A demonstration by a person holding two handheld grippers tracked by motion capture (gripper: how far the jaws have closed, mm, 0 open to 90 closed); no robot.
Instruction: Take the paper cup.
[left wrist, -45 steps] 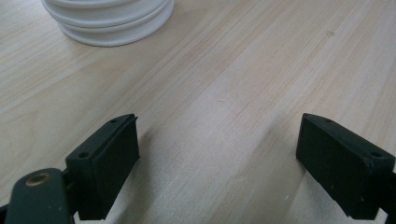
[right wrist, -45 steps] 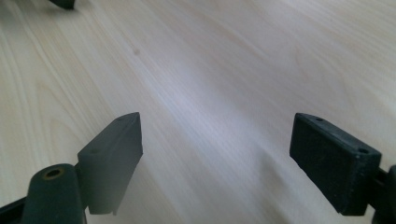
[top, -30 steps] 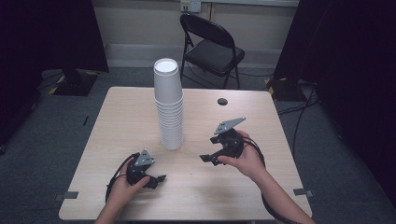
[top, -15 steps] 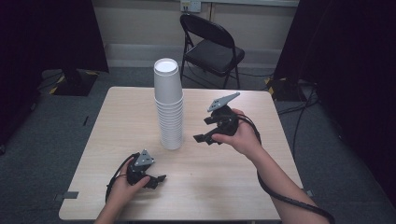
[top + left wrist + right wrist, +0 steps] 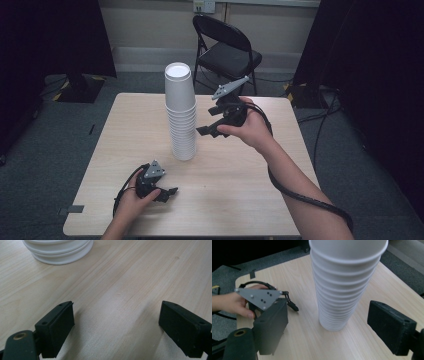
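Note:
A tall stack of white paper cups (image 5: pixel 180 117) stands upright near the middle of the wooden table (image 5: pixel 240 200). My right gripper (image 5: pixel 208 121) is held above the table just right of the stack, about halfway up it, open, with its jaws pointing at the cups. In the right gripper view the stack (image 5: pixel 344 287) rises ahead between the wide-apart jaws of the right gripper (image 5: pixel 328 315), untouched. My left gripper (image 5: pixel 168 192) rests on the table at the front left, open. In the left gripper view its jaws (image 5: pixel 117 315) frame bare wood, with the stack's base (image 5: pixel 58 252) beyond.
A black folding chair (image 5: pixel 227 52) stands behind the table's far edge. Dark curtains hang at both sides. The right gripper's cable (image 5: pixel 300 195) trails along the forearm. The hand holding the left gripper (image 5: pixel 229 302) lies near the table's front left corner.
My right gripper has risen and moved forward and left, from the table's right middle up beside the cup stack. The left gripper has stayed put.

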